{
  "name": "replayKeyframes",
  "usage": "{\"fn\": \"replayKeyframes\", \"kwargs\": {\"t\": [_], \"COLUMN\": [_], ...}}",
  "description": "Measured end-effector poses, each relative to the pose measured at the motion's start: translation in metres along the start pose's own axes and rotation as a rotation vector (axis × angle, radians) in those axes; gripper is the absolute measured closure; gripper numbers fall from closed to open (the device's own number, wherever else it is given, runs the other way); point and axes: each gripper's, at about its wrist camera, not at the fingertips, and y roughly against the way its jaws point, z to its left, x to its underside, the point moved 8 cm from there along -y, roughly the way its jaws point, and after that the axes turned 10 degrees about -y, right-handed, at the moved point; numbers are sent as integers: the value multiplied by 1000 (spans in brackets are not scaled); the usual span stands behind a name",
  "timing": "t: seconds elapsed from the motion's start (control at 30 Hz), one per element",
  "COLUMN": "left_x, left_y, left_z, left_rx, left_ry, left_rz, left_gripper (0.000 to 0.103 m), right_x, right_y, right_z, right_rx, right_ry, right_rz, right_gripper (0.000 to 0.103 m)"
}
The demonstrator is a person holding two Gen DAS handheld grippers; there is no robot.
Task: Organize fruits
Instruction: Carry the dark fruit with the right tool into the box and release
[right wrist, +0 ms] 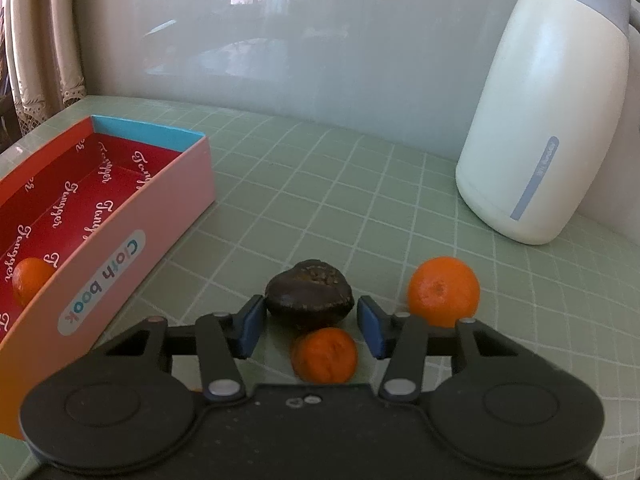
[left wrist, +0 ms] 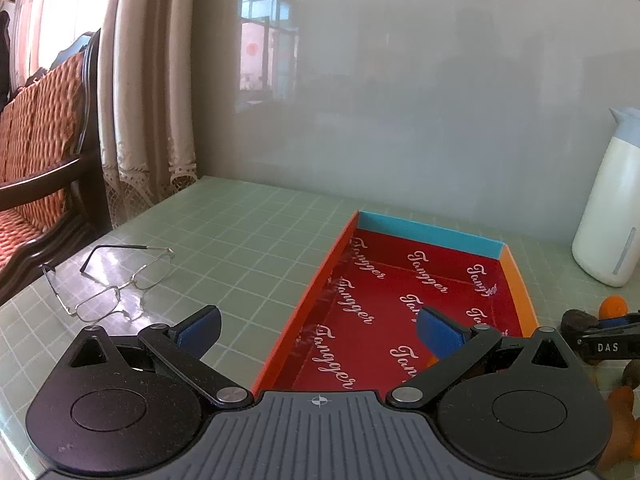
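Between the spread pads of the right claw (right wrist: 311, 326) sit a dark wrinkled round fruit (right wrist: 310, 298) and, nearer, a small dimpled orange mandarin (right wrist: 324, 355) on the green gridded bench (right wrist: 360, 208). Both look light and soft, best pinched gently across the middle. Left of them, the red-lined cardboard box (right wrist: 132, 216) holds one mandarin, and the left claw (left wrist: 318, 334) hangs spread above it.

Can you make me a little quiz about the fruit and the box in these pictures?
1. True or false: the red-lined cardboard box already holds one small orange mandarin.
2. Which fruit sits between the open jaws of the right hand-held gripper? A) the wrinkled dark brown fruit B) a green apple C) a yellow banana
3. Fill in: the thin wire-framed glasses lie on the green tiled table, on the ___ side of the box, seen from the left wrist view.

Key: 1 true; 2 A; 3 left.
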Motion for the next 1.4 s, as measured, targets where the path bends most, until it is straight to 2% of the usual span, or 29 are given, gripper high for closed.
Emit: {"fn": "replayKeyframes", "kwargs": {"t": [0.07, 0.3, 0.63, 1.03, 1.4], "left_x": [0, 0, 7, 25, 34], "left_y": [1, 2, 17, 31, 37], "left_z": [-1, 1, 11, 61, 85], "left_rx": [0, -5, -33, -103, -134], "left_ry": [-3, -1, -27, 6, 12], "left_rz": [-2, 0, 0, 33, 42], "left_gripper": [0, 0, 0, 0, 0], "right_x": [-1, -2, -9, 4, 3], "right_y": [-1, 7, 40, 72, 84], "right_z": [0, -4, 7, 60, 103], "right_rx": [-15, -16, -46, -118, -184], "right_ry": [-8, -28, -49, -2, 52], "right_rz": [4, -23, -77, -115, -144], "right_gripper": [59, 59, 59, 59, 59]}}
